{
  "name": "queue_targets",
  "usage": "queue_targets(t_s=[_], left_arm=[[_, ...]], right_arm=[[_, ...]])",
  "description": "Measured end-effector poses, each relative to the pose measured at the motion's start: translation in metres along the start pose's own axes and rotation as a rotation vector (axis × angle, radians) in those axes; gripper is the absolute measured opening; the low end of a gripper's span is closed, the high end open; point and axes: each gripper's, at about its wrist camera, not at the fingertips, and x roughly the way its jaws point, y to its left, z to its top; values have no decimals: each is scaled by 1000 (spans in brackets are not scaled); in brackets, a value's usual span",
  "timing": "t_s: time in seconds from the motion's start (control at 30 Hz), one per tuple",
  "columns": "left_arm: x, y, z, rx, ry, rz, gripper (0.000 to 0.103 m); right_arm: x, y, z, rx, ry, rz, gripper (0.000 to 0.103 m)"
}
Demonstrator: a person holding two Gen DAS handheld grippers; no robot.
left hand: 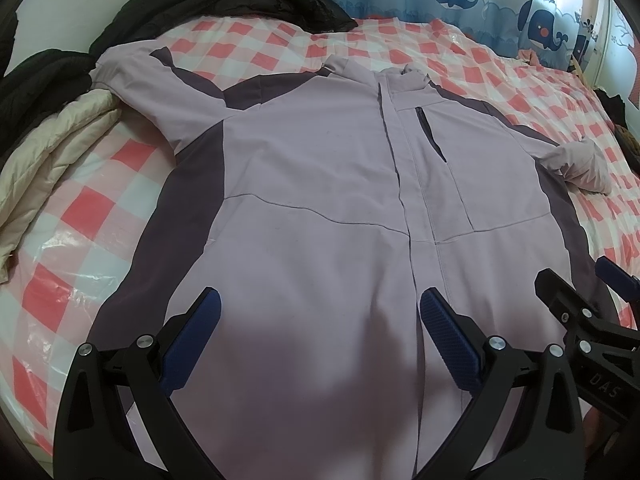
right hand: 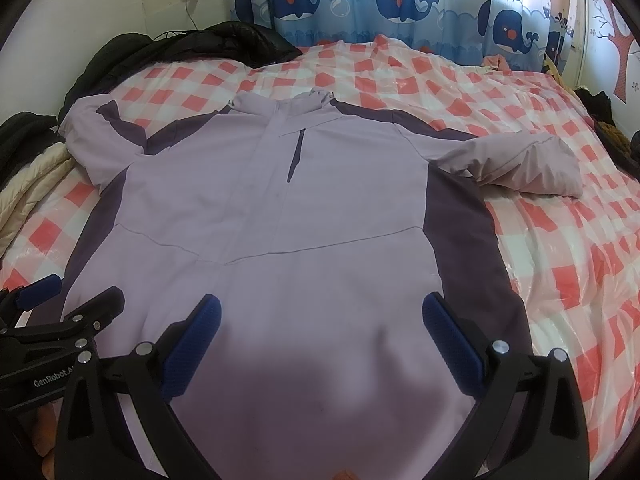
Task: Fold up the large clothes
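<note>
Nearest the lens, the left gripper (left hand: 320, 336) hangs with its blue pads spread wide and nothing between them, over the hem end of the lilac jacket (left hand: 320, 184); the right gripper (right hand: 322, 336) is likewise released and empty, over the same hem a little toward the jacket's 3 o'clock side. The jacket lies front up and flat on the red-and-white checked bed cover (right hand: 560, 264), its collar pointing to 12 o'clock, dark side panels running down both flanks. To fold it well, I judge each sleeve should come in first: pinch a cuff or shoulder seam, lay it across the chest, and smooth it before taking the hem up toward the collar, since padded fabric will spring back if bunched. Farther off, the sleeve at 2 o'clock (right hand: 520, 164) is crumpled on itself and shows plainly only in the right view; the left view shows more of the cream quilt (left hand: 52, 160) at 9 o'clock and the black coat (left hand: 240, 4) at 11. Beyond, the whale curtain (right hand: 400, 4) closes the scene.
</note>
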Motion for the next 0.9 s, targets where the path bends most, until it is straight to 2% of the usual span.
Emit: queue_targets(t_s=[0.4, 0.6, 0.7, 0.9], left_arm=[[10, -14, 11, -18, 11, -12, 96], [16, -27, 16, 9, 3, -23, 96], [18, -30, 14, 21, 9, -24, 96], [19, -32, 14, 25, 14, -37, 96]], right_arm=[[5, 1, 1, 9, -1, 2, 97], [0, -8, 7, 8, -42, -48, 97], [2, -15, 8, 40, -20, -32, 97], [-1, -37, 23, 66, -30, -23, 97]])
